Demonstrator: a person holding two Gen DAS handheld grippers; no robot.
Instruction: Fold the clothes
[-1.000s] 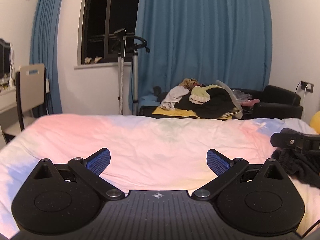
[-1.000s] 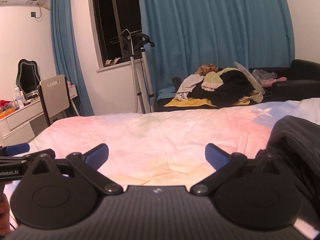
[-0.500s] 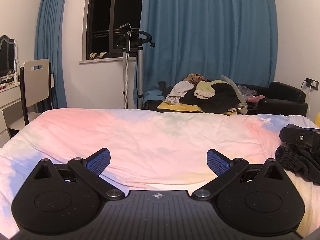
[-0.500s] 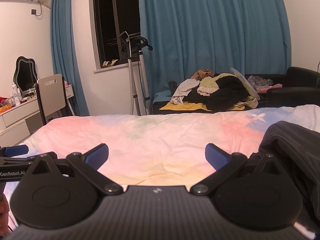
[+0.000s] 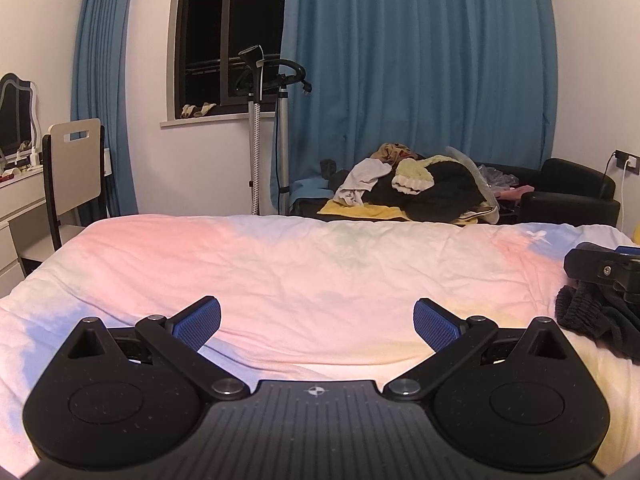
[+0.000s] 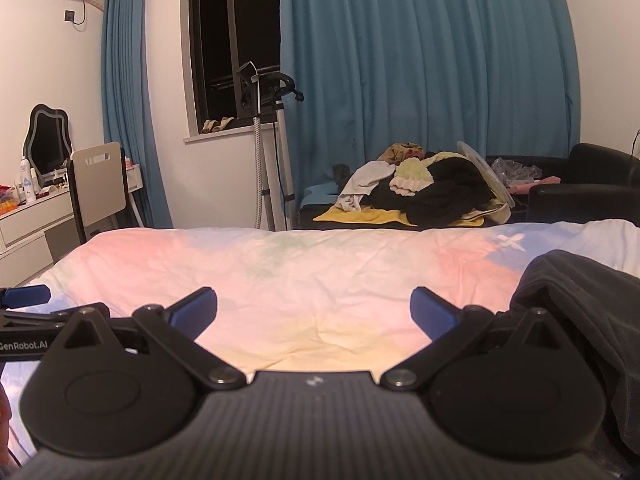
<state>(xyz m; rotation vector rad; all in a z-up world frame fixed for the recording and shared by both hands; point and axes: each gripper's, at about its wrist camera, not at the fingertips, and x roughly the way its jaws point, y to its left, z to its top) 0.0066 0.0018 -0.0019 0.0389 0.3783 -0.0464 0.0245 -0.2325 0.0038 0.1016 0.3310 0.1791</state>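
Note:
A dark knit garment (image 5: 588, 316) lies bunched on the pastel bedspread (image 5: 320, 264) at the right edge of the left wrist view. It also shows in the right wrist view (image 6: 580, 304), right beside the right finger. My left gripper (image 5: 317, 322) is open and empty, low over the bed, left of the garment. My right gripper (image 6: 314, 314) is open and empty, just left of the garment. The right gripper's finger shows in the left wrist view (image 5: 604, 270) over the garment.
A heap of clothes (image 5: 416, 188) lies on a black sofa (image 5: 572, 196) beyond the bed's far edge. A garment steamer stand (image 5: 256, 120) is by the window. A chair (image 5: 74, 168) and white dresser (image 6: 28, 220) stand at the left. Blue curtains hang behind.
Both wrist views have tilted up slightly, so the bed's far edge sits lower in the frames. Both grippers stay open and empty over the bedspread.

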